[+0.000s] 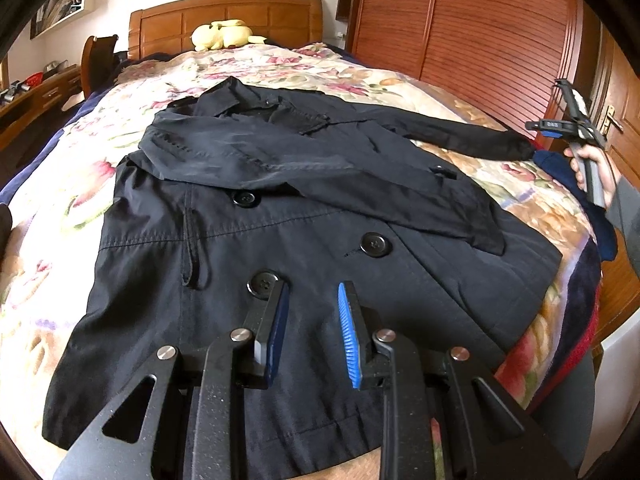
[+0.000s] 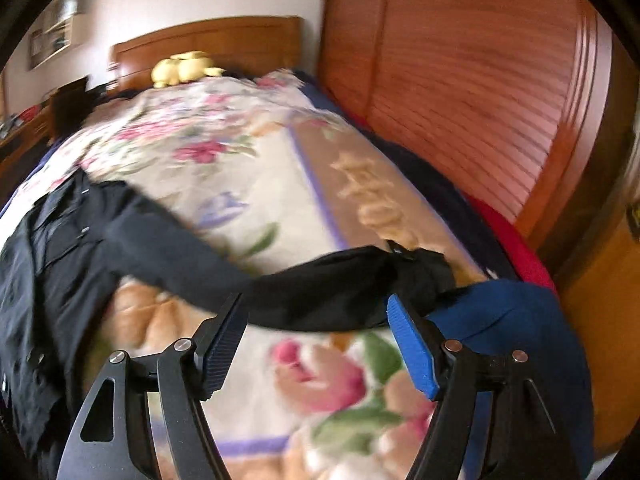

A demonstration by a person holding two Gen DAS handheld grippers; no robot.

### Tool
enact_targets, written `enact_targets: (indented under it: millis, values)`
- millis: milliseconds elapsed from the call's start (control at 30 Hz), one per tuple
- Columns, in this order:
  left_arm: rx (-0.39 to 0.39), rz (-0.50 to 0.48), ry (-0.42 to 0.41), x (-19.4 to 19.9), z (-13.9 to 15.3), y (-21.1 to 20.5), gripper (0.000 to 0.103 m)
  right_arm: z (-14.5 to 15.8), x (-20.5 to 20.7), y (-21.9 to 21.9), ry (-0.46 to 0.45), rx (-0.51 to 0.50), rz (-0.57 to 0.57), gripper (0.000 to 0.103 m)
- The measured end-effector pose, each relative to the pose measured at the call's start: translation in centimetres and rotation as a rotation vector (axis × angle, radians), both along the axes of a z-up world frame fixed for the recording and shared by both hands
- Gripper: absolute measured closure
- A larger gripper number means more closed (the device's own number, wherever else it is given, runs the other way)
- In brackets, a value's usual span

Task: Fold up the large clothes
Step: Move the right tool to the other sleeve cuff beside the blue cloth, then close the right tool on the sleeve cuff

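A black coat (image 1: 304, 216) lies front-up on the floral bedspread (image 1: 360, 76), collar toward the headboard. One sleeve is folded across its chest. The other sleeve (image 1: 460, 136) stretches out to the right edge of the bed. My left gripper (image 1: 314, 288) hovers over the coat's lower front beside a button, its jaws a little apart with nothing pinched. In the blurred right wrist view my right gripper (image 2: 316, 300) stands wide open just above the cuff end of the outstretched sleeve (image 2: 328, 280), with no cloth gripped. The left wrist view shows the right gripper (image 1: 550, 108) raised in a hand (image 1: 592, 168).
A dark blue garment (image 2: 512, 320) lies at the bed's right edge beside the cuff. A yellow plush toy (image 1: 224, 34) rests against the wooden headboard. A slatted wooden wardrobe (image 1: 460, 32) runs close along the right side. A desk stands at the far left.
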State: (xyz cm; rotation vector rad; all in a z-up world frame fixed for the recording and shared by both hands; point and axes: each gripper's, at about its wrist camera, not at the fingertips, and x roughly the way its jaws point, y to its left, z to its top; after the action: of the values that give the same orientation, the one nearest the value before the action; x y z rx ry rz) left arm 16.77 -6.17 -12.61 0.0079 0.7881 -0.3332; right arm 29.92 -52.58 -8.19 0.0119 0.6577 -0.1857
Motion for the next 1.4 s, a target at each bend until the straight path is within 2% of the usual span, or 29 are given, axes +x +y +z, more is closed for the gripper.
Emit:
enact_targets:
  millis: [167,267,400,467,633,833,933,967,1000,1067,1200,1400]
  values:
    - [0.048,0.01,0.011,0.4,-0.8,-0.9,0.077,-1.6,3.7,-2.9,0.075,0.101,-0.098,0.03]
    - [0.049,0.002,0.026,0.4,-1.3,-1.1,0.077,-2.1,5.2,-4.0,0.104,0.141,-0.16,0.03]
    - [0.052,-0.009,0.056,0.6,-2.1,-1.3,0.077,-2.6,6.9,-5.1,0.16,0.113,-0.244,0.03]
    - [0.053,-0.01,0.058,0.5,-2.4,-1.4,0.077,-3.1,9.0,-4.1,0.189,0.078,-0.262,0.029]
    - [0.047,-0.008,0.06,0.5,-2.8,-1.4,0.077,-5.1,11.1,-3.2,0.302,-0.047,-0.247,0.028]
    - [0.046,-0.001,0.058,0.7,-3.3,-1.2,0.077,-6.1,11.8,-3.3,0.309,-0.029,-0.236,0.028]
    - [0.046,0.002,0.055,0.8,-3.6,-1.2,0.077,-6.3,11.8,-3.1,0.311,-0.014,-0.204,0.046]
    - [0.045,0.003,0.054,0.8,-3.6,-1.2,0.077,-6.3,11.7,-2.9,0.311,-0.008,-0.182,0.06]
    - [0.044,0.004,0.054,0.8,-3.7,-1.2,0.077,-6.4,11.7,-2.5,0.316,-0.004,-0.161,0.07]
    - [0.042,0.003,0.053,0.9,-3.8,-1.2,0.077,-6.3,11.4,-1.2,0.31,-0.007,-0.108,0.081]
    - [0.041,-0.004,0.055,1.0,-4.1,-1.1,0.077,-4.8,10.3,2.5,0.234,-0.009,0.037,0.086]
    - [0.026,-0.003,0.033,0.6,-4.3,-1.0,0.077,1.4,8.0,9.1,0.037,0.001,0.175,0.086]
